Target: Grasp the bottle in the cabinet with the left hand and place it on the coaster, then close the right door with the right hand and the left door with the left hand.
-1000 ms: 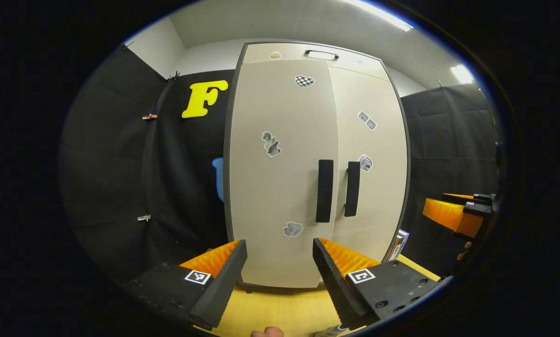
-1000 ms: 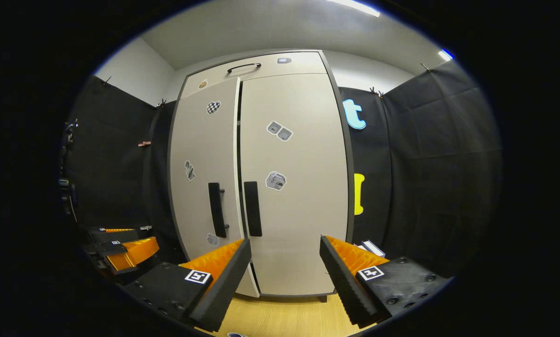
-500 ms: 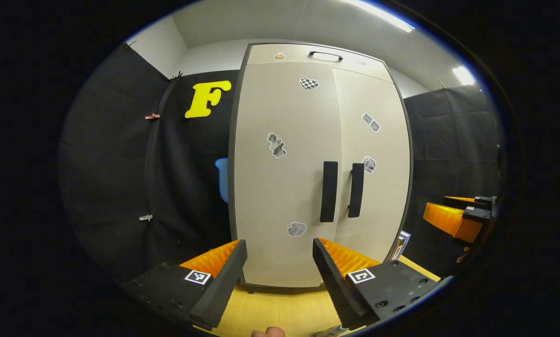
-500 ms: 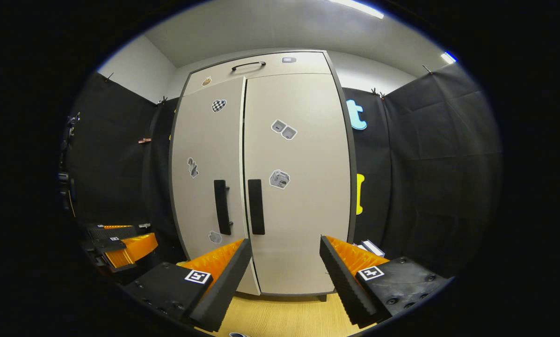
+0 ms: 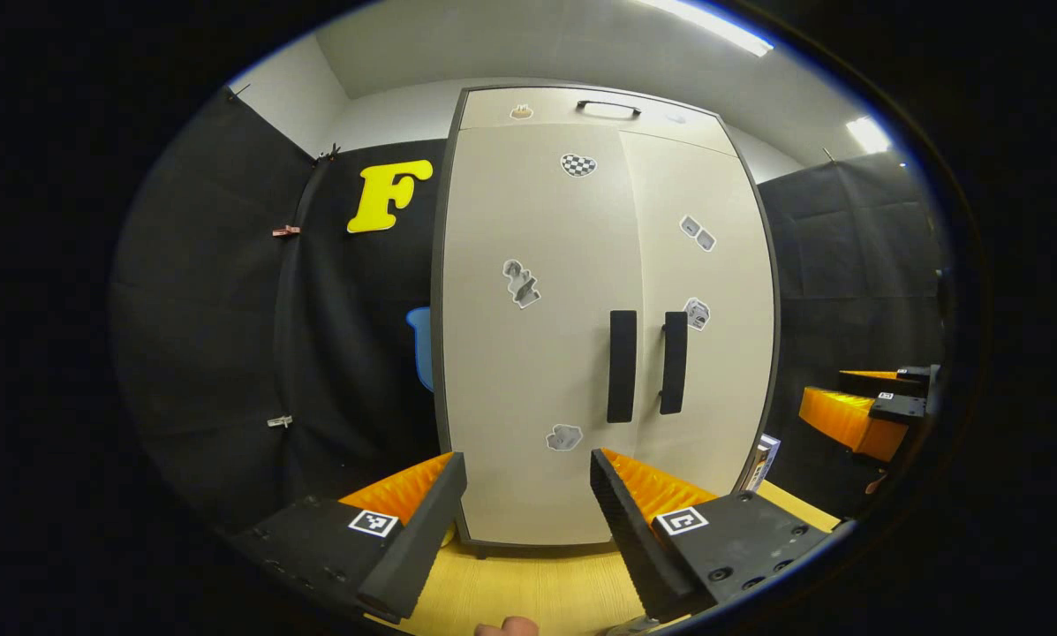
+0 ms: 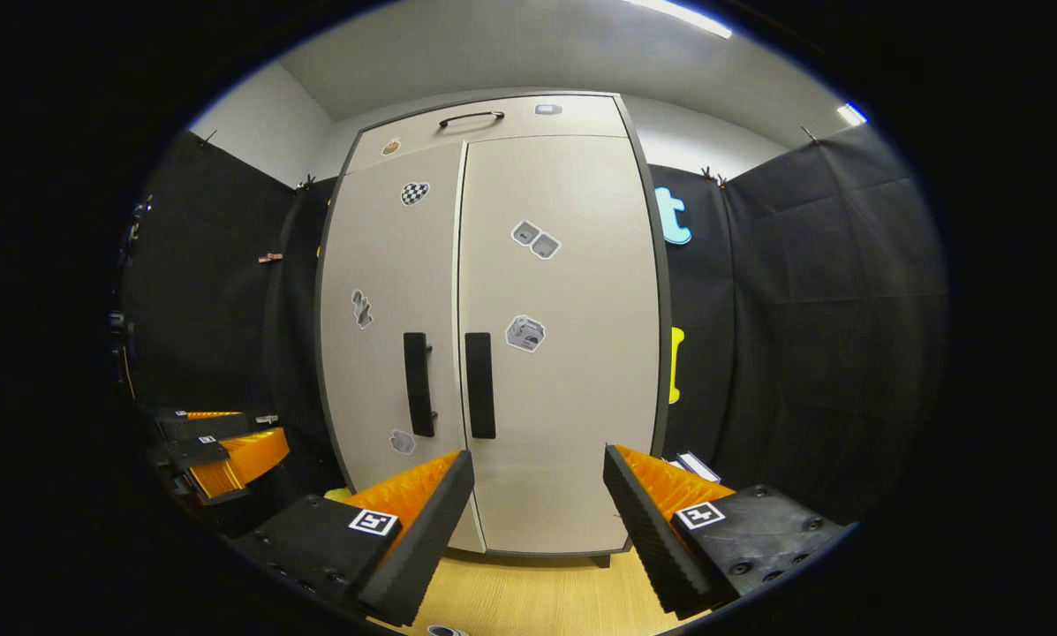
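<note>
1. On the far left, the black cloth wall (image 5: 228, 309) hangs behind and beside the cabinet (image 5: 603, 115), with two small clips (image 5: 285, 231) pinned to it, one above the other.
2. The left gripper (image 5: 528, 512) is held low in front of the left door (image 5: 537, 353). Its fingers stand well apart with nothing between them, and wooden tabletop (image 5: 528, 583) shows in the gap.
3. The cabinet stands on the tabletop with two doors, both flush shut, the right door (image 5: 705, 353) meeting the left at a thin centre seam.
4. Two dark vertical handles sit just beside that seam: the left handle (image 5: 621, 366) and the right handle (image 5: 673, 362).
5. Five stickers dot the doors, three on the left and two on the right. A top drawer (image 6: 493, 119) above them has one curved handle.
6. The bottle and coaster cannot be made out. A rounded metal edge (image 5: 625, 627) peeks at the bottom rim of the left gripper view, too little to identify.
7. The right gripper (image 6: 537, 517) is held low before the right door, fingers spread wide and empty, apart from the door.
8. A small book-like item (image 6: 696, 465) leans at the cabinet's right edge, close to the right gripper's right finger.
9. Open tabletop lies between both grippers and the cabinet foot. Cloth wall closes in on the right.
</note>
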{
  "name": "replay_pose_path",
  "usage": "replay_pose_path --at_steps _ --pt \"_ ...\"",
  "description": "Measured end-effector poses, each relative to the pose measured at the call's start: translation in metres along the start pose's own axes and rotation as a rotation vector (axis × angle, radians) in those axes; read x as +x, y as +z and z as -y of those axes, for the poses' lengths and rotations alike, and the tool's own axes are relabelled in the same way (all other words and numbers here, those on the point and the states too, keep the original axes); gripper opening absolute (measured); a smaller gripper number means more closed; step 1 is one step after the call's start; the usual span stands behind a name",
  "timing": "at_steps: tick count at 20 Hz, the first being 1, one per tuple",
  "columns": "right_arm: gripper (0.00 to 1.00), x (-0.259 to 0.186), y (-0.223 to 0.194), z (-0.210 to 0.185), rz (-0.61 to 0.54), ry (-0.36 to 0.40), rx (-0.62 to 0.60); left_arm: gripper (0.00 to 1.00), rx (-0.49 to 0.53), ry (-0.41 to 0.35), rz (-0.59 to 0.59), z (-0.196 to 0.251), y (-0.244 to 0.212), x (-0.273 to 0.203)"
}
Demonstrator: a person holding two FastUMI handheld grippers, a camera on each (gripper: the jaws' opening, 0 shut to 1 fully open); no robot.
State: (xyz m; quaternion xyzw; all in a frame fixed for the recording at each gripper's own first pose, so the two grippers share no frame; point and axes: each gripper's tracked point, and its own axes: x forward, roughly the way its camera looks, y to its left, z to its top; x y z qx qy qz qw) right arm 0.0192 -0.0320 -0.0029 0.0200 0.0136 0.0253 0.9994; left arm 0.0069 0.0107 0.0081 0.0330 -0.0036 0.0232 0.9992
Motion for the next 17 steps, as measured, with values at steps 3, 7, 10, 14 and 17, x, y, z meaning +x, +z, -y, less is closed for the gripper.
replay_pose_path --at_steps 3,7,10,14,17 --pt "0.98 0.0006 -0.0026 0.0021 -0.012 -0.009 -0.014 0.9 -0.005 -0.006 -0.002 0.001 0.0 -0.0001" --pt "0.98 0.0006 -0.0057 0.005 -0.021 -0.015 -0.022 0.9 -0.008 -0.007 -0.006 0.0017 -0.0012 -0.0003" --pt "0.98 0.0012 -0.0066 0.008 -0.024 -0.022 -0.025 0.9 -0.006 -0.006 -0.005 0.0017 -0.0018 -0.0005" --pt "0.98 0.0004 -0.0077 0.0074 -0.027 -0.022 -0.03 0.9 0.001 -0.01 -0.006 0.0039 -0.0017 -0.0012" --pt "0.97 -0.0017 -0.0072 0.0074 -0.024 -0.02 -0.035 0.9 -0.004 -0.01 -0.008 0.0049 -0.0025 -0.0024"
